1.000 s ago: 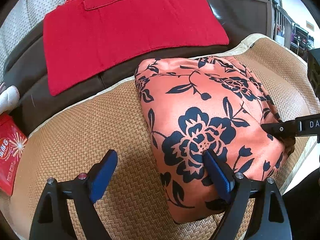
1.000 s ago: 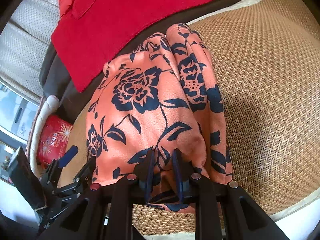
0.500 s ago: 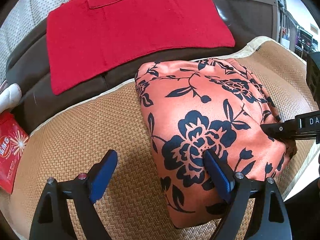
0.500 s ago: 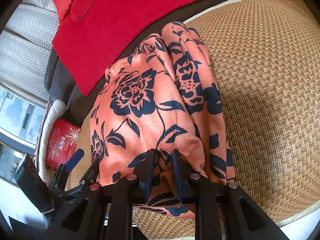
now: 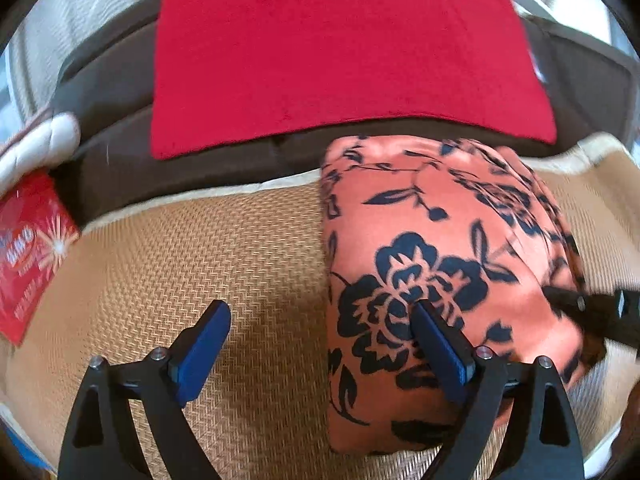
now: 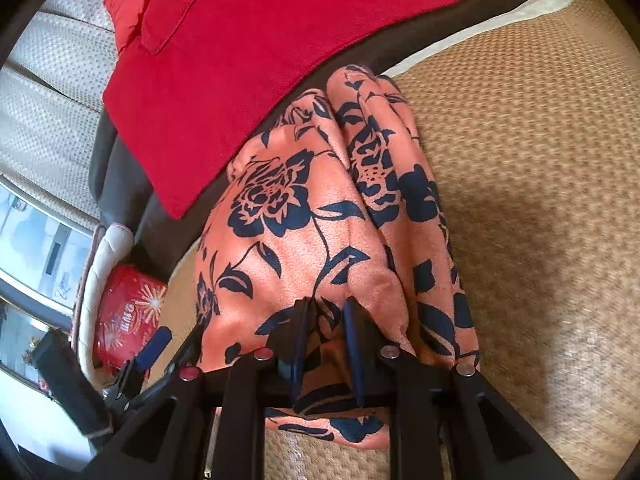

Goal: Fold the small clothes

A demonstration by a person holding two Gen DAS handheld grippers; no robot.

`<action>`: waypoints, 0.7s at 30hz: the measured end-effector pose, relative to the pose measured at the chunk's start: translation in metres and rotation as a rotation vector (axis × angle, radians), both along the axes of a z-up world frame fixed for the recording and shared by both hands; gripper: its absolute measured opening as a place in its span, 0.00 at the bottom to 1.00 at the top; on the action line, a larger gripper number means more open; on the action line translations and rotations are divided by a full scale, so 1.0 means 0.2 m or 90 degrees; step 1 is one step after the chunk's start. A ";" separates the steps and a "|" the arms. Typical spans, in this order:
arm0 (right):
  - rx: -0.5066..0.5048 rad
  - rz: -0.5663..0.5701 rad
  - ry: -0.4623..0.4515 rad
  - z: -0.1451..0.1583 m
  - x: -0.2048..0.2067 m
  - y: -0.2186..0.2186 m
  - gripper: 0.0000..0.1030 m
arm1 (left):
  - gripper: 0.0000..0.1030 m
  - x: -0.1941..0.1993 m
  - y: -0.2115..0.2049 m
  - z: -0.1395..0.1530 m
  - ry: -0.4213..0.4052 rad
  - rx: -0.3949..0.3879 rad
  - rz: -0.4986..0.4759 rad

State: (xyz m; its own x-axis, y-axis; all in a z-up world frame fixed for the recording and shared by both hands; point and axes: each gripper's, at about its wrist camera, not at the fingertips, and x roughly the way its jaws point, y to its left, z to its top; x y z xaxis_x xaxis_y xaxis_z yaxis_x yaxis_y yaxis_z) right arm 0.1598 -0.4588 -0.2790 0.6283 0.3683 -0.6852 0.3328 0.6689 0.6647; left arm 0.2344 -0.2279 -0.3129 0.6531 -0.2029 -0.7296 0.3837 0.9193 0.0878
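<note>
A folded orange garment with dark blue flowers (image 5: 420, 220) lies on a woven straw mat (image 5: 180, 260). My left gripper (image 5: 320, 312) hovers over the garment's left edge, its jaws wide and opening. Its right finger is above the cloth, its left finger above bare mat, and nothing is pinched. My right gripper (image 6: 326, 308) is shut on a pinch of the garment's (image 6: 300, 240) near edge. Its tip shows at the right of the left wrist view as the right gripper (image 5: 580, 304). The left gripper (image 6: 176, 340) shows low on the left in the right wrist view.
A red cloth (image 5: 340, 60) lies flat on the dark brown cushion behind the mat. A red printed box (image 5: 28, 252) sits at the left beside a white padded edge. Bare mat (image 6: 520, 160) stretches to the right of the garment.
The left wrist view has rolled and shifted, so the red cloth now lies level and the garment sits further right. The right gripper keeps its pinch and has moved with the garment.
</note>
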 end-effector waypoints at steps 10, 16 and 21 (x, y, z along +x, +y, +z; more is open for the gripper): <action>-0.009 -0.017 -0.082 0.23 0.08 -0.14 0.24 | 0.89 0.10 0.01 0.06 -0.054 0.006 0.014; -0.006 -0.007 -0.046 0.16 0.36 -0.08 0.24 | 0.94 0.14 -0.05 -0.02 -0.041 0.036 0.013; -0.015 0.006 0.014 0.06 0.44 -0.02 0.25 | 0.96 0.14 0.00 -0.01 -0.021 0.010 0.018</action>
